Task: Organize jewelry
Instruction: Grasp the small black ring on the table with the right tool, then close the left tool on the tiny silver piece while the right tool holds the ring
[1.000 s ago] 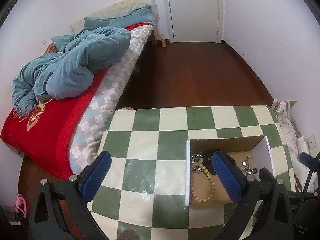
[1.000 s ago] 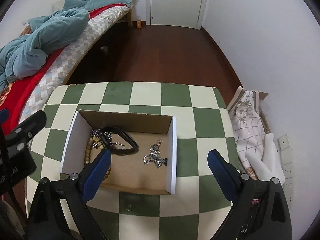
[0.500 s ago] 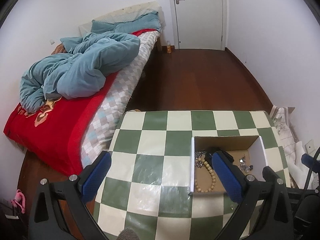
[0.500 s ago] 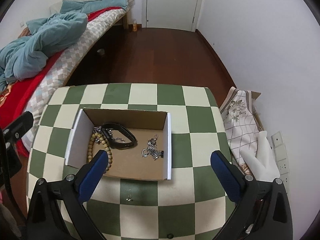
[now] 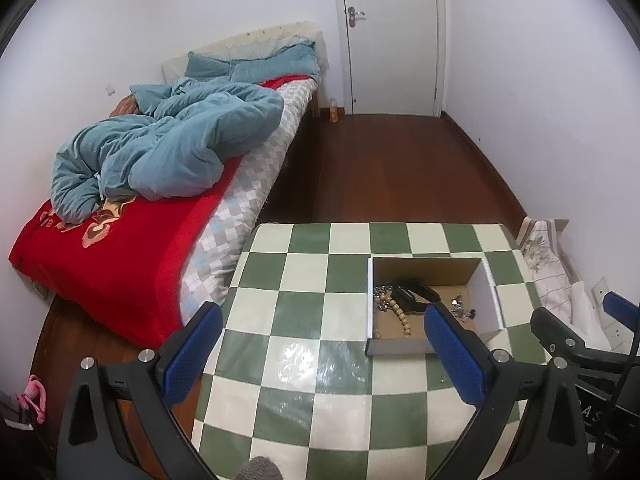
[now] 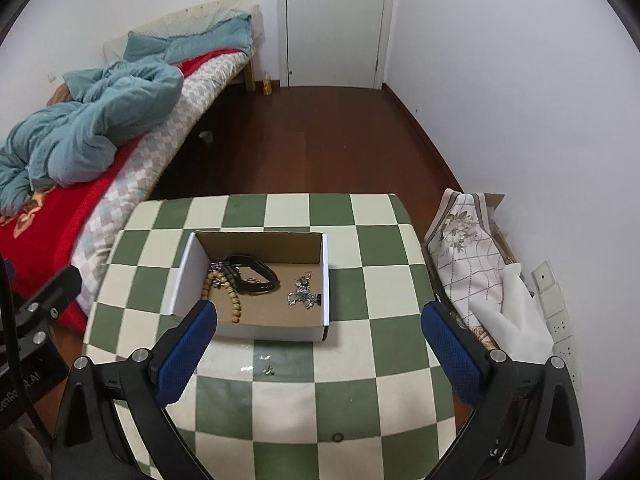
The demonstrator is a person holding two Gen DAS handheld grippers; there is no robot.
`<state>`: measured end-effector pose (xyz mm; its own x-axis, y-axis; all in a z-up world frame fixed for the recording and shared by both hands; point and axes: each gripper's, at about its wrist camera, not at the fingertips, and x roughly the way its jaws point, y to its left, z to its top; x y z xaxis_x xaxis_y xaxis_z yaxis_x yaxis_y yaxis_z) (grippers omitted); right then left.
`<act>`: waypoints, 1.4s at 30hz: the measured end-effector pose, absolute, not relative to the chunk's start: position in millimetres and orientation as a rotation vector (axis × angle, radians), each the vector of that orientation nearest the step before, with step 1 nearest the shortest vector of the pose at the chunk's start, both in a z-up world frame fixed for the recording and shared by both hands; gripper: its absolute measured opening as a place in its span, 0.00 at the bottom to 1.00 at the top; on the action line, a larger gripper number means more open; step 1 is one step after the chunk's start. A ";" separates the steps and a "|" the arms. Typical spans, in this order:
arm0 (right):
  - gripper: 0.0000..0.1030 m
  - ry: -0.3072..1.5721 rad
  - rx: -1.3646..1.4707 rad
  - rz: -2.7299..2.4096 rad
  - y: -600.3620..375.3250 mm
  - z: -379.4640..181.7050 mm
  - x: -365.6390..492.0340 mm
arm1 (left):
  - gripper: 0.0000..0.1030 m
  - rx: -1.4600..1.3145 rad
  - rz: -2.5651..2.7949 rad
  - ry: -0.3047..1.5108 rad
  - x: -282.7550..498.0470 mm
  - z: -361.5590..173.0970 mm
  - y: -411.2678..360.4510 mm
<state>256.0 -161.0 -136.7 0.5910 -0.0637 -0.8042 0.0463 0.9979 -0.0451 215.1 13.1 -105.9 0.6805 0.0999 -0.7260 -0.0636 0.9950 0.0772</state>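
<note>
1. Both tools are hanging above the checked table (image 6: pixel 372 364) with nothing in them: the left gripper (image 5: pixel 320 354) is standing wide open, and the right gripper (image 6: pixel 320 348) is standing wide open too, each with its blue pads spread well apart.

2. The jewelry is lying in the open cardboard box (image 6: pixel 325 280) on the table: a string of wooden beads (image 6: pixel 232 300) at the left, a black strap (image 6: pixel 256 276) touching it, and a small silver chain (image 6: pixel 304 296) lying apart near the right wall.

3. The beads and the strap are lying against each other, so a grab at one is likely dragging the other along, probably tangling them.

4. The silver chain is thin and lying flat beside the box wall; the wide pads are likely pinching cardboard or slipping off it.

5. The box is looking light, so a gripper pushing on a wall is probably sliding or tipping it.

6. The right wrist view is showing a tiny piece (image 6: pixel 269 369) lying loose on the table just in front of the box; it is too small to identify, and it could get knocked off or overlooked.

7. In the left wrist view its own right finger (image 5: pixel 452 356) is covering the box's near part, hiding some of the beads.
</note>
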 end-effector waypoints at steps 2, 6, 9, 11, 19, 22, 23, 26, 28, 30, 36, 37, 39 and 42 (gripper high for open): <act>1.00 0.935 0.013 -0.049 -165.0 -132.0 244.7 | 1.00 0.038 0.093 0.815 204.7 -104.0 13.3; 1.00 0.947 0.057 -0.048 -179.7 -137.7 219.8 | 1.00 0.068 0.116 0.828 182.7 -115.9 11.8; 1.00 0.991 0.072 -0.074 -195.5 -166.1 198.7 | 1.00 0.119 0.150 0.861 170.5 -141.8 6.8; 0.97 1.035 0.071 -0.077 -201.2 -193.3 188.0 | 1.00 0.156 0.158 0.910 167.7 -169.3 1.9; 0.55 1.191 0.045 -0.074 -207.0 -304.4 177.7 | 1.00 0.266 0.183 1.044 170.0 -257.8 -12.6; 0.46 1.210 0.031 -0.081 -205.5 -322.5 178.7 | 1.00 0.264 0.179 1.071 173.4 -272.9 -13.9; 0.42 1.213 0.028 -0.084 -205.7 -326.5 178.4 | 1.00 0.261 0.178 1.076 174.4 -275.7 -14.1; 0.24 1.196 -0.002 -0.088 -200.8 -332.0 177.1 | 1.00 0.248 0.175 1.087 178.5 -280.7 -13.7; 0.13 1.177 -0.004 -0.083 -199.0 -332.4 176.1 | 1.00 0.226 0.168 1.097 181.9 -282.9 -13.1; 0.13 1.158 -0.008 -0.079 -197.2 -332.8 175.0 | 1.00 0.215 0.162 1.105 185.7 -284.3 -13.9; 0.13 1.115 0.121 -0.103 -226.4 -318.5 174.3 | 1.00 0.170 0.073 1.117 199.8 -284.7 -34.1; 0.13 1.106 0.139 -0.115 -233.7 -315.2 175.6 | 0.99 0.154 0.042 1.121 204.5 -285.2 -40.8; 0.13 1.101 0.155 -0.136 -246.7 -312.9 181.8 | 0.99 0.129 -0.001 1.128 213.6 -286.4 -53.3; 0.13 1.104 0.158 -0.161 -260.2 -314.7 190.4 | 0.95 0.108 -0.059 1.144 229.2 -291.0 -74.7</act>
<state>190.4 -260.2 -314.7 0.4409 -0.0501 -0.8962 0.2072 0.9772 0.0473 229.2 -74.7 -291.0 0.4135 0.0085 -0.9105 0.1022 0.9932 0.0557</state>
